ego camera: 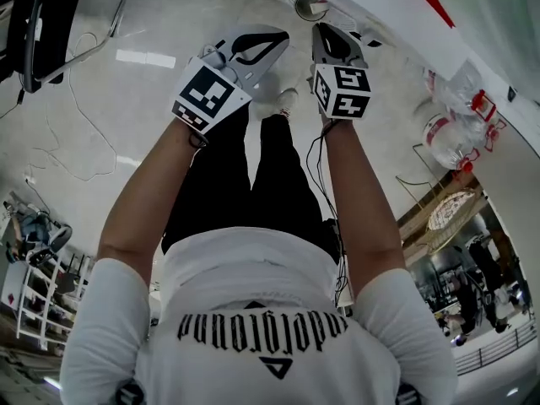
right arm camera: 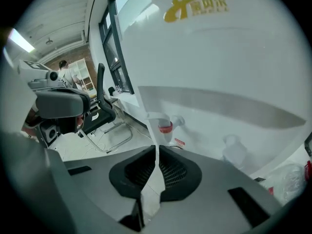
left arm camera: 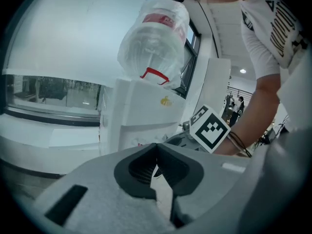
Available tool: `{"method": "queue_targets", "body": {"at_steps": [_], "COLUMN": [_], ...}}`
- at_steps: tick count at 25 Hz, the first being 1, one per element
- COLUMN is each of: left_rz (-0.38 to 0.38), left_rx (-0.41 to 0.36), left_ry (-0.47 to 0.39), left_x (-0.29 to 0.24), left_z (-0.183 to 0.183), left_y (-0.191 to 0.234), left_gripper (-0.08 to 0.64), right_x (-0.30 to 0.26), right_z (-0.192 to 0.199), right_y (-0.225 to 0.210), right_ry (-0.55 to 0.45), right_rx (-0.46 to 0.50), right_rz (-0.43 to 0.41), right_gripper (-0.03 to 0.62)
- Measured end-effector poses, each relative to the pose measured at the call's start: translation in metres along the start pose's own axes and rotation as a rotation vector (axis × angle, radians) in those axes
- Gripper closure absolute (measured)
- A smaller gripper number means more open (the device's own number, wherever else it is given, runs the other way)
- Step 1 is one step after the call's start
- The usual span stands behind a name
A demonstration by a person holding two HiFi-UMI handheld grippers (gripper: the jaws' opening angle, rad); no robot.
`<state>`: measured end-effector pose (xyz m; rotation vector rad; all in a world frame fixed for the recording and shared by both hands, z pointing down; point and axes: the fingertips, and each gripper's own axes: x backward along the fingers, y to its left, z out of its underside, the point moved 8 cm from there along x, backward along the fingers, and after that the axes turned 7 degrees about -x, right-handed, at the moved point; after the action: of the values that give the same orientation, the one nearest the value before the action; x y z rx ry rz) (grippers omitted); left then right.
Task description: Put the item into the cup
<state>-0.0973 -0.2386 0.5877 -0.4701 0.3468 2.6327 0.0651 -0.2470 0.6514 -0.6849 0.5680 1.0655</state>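
Head view | two grippers | left gripper (ego camera: 263, 44) fingers closed, empty | right gripper (ego camera: 336, 44) fingers closed, empty

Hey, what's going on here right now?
A person stands with a gripper in each hand, both held out ahead. The left gripper and right gripper are shut with nothing between their jaws, so no item is picked up yet. A big water bottle tops a white dispenser nearby.
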Motion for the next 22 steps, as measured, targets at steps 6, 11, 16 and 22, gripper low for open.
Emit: {"method": "queue_targets", "body": {"at_steps": [6, 11, 16, 22], "left_rz": [0.004, 0.006, 0.015, 0.023], "left_rx": [-0.005, -0.016, -0.037, -0.007], "left_ry": [-0.007, -0.018, -0.023, -0.047], "left_x": [0.015, 0.022, 0.039, 0.055], "left_z": [-0.020, -0.042, -0.065, -0.088], "left_y": [-0.015, -0.024, -0.043, -0.065], "left_gripper": [0.545, 0.545, 0.545, 0.545], "right_x": [0.032, 0.063, 0.098, 0.142], "right_z": [-0.013, -0.036, -0.057, -0.077], "right_y": [0.019, 0.028, 0.040, 0.057], "right_ry": [-0.013, -0.048, -0.077, -0.097], "right_rx": [0.050, 0.112, 0.151, 0.167], "right_rz": [-0.051, -0.108, -0.135, -0.191], "right_gripper": [0.572, 0.577, 0.578, 0.578]}}
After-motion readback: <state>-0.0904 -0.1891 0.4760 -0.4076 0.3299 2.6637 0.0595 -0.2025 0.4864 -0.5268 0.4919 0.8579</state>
